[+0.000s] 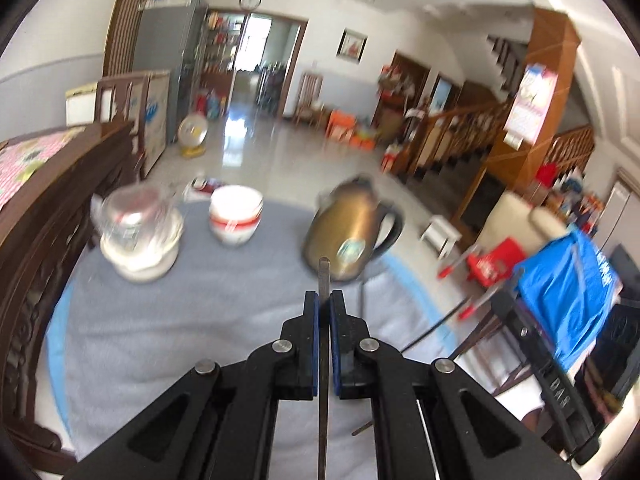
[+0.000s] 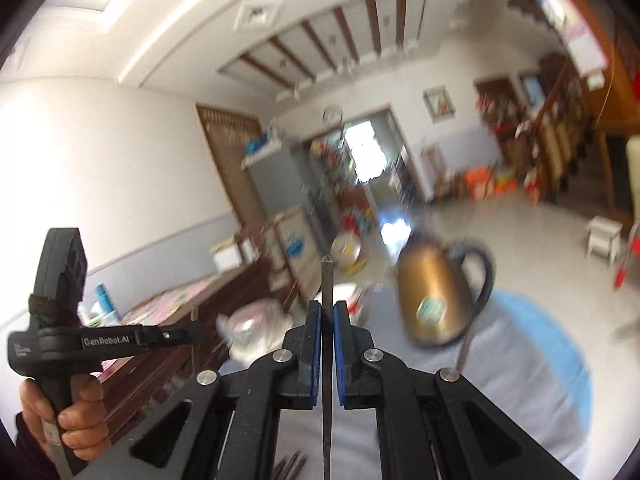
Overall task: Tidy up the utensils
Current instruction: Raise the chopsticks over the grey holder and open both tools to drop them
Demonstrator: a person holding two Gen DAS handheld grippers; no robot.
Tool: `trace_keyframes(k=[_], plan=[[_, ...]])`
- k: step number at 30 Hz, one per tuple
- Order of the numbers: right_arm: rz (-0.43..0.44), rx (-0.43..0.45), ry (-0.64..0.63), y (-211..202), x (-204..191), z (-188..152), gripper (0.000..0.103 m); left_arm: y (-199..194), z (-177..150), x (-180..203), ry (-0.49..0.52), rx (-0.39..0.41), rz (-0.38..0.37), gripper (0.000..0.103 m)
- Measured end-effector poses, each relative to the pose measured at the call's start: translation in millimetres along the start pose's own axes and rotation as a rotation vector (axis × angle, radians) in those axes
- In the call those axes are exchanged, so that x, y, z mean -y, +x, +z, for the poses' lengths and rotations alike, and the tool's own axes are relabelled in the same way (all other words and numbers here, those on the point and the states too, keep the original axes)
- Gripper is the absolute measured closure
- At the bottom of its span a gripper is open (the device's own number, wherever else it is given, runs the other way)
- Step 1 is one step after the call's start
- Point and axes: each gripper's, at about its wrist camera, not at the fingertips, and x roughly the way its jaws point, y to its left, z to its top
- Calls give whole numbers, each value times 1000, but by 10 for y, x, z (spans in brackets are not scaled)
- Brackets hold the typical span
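Observation:
In the left wrist view my left gripper point(image 1: 324, 295) is shut on a thin dark utensil point(image 1: 324, 276), chopstick-like, whose end sticks up past the blue pads. In the right wrist view my right gripper point(image 2: 327, 305) is shut on a similar thin dark stick point(image 2: 327, 276) with a pointed tip. Both grippers are held above a table under a grey cloth point(image 1: 180, 320). A hand holds the left gripper point(image 2: 188, 333) at the left of the right wrist view. Several dark sticks point(image 2: 292, 467) lie on the cloth below the right gripper.
On the table stand a gold kettle point(image 1: 352, 232) with a black handle, a stack of white bowls point(image 1: 236, 216) with a red band, and a glass jar point(image 1: 134, 212) set in a white bowl point(image 1: 140, 260). A dark wooden bench point(image 1: 48, 216) is at the left, and a blue cloth point(image 1: 572, 300) hangs at the right.

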Motion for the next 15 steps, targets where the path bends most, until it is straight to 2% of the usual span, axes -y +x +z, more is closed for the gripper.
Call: trace_keyframes(k=[3,7,10,15], plan=[[-52,90,-39,-71,-4,142,96,35,147,142,-16,99,-23,98],[-122,165,-63,-49,30,202,96,226,252,290,-46,185,-18,98],[-170,173,-86,66,61,153,96,392,259,370,-73,247,2,98],[-198,141,-78,229,182,24,96,782,190,507,-82,255,53,98]])
